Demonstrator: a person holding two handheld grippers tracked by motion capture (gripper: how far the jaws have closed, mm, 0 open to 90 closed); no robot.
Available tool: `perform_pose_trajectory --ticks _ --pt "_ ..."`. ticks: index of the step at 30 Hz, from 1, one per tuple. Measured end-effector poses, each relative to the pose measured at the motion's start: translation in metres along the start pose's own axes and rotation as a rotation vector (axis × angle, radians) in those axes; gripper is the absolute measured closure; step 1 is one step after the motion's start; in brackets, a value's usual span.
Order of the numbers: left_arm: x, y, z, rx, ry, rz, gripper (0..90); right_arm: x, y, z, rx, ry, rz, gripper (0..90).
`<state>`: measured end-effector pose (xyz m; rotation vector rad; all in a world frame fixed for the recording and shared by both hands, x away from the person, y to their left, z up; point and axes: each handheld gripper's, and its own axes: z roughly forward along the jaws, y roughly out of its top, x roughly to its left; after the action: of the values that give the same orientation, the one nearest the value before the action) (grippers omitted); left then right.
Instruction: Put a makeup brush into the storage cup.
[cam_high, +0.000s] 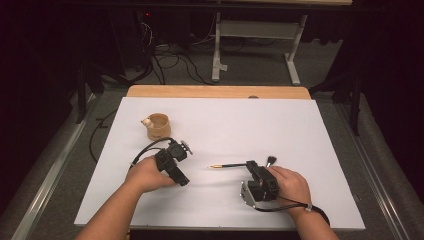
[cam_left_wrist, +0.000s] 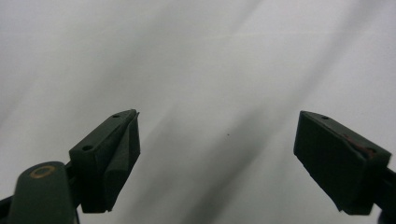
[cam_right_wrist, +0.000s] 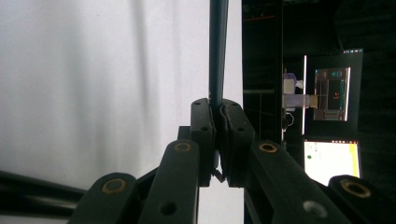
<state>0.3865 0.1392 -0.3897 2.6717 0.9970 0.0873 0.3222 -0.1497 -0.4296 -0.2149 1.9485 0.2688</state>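
Observation:
A thin paintbrush (cam_high: 230, 165) lies level just over the white sheet (cam_high: 225, 125), its gold end pointing left and its bristles (cam_high: 270, 160) to the right. My right gripper (cam_high: 252, 167) is shut on the brush's dark handle. In the right gripper view the handle (cam_right_wrist: 218, 56) runs straight up from between the pressed jaws of the right gripper (cam_right_wrist: 218, 112). My left gripper (cam_high: 183, 180) is held low over the sheet, left of the brush and apart from it. In the left gripper view the left gripper (cam_left_wrist: 217, 135) stands open over bare white sheet.
A tan round holder (cam_high: 159, 126) with a small white piece on its left rim stands at the sheet's far left. The wooden table edge (cam_high: 215, 91) shows beyond the sheet. Cables and a metal frame (cam_high: 295, 65) are on the floor behind. Lit screens (cam_right_wrist: 331, 161) show in the right gripper view.

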Motion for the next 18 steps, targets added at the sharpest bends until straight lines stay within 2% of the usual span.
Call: perform_pose_trajectory --ticks 7,8,10,12,13,18 --pt "0.010 -0.016 -0.003 -0.124 0.010 -0.095 13.0 0.000 0.000 -0.001 0.020 0.001 0.031 87.2" --pt "0.010 -0.018 -0.003 -0.143 0.011 -0.103 13.2 0.000 -0.001 0.001 -0.003 -0.007 0.036 87.2" --pt "0.011 -0.022 -0.002 -0.178 0.022 -0.118 13.5 -0.001 -0.001 0.000 0.013 0.003 0.040 87.2" --pt "0.011 -0.026 0.000 -0.204 0.029 -0.125 13.5 -0.001 -0.002 -0.001 0.019 0.010 0.065 87.3" --pt "0.011 -0.028 0.001 -0.217 0.030 -0.128 13.5 -0.002 -0.003 0.001 0.006 0.015 0.064 87.3" --pt "0.011 -0.039 0.002 -0.305 0.035 -0.146 13.8 -0.001 -0.003 0.000 0.017 0.017 0.086 87.2"
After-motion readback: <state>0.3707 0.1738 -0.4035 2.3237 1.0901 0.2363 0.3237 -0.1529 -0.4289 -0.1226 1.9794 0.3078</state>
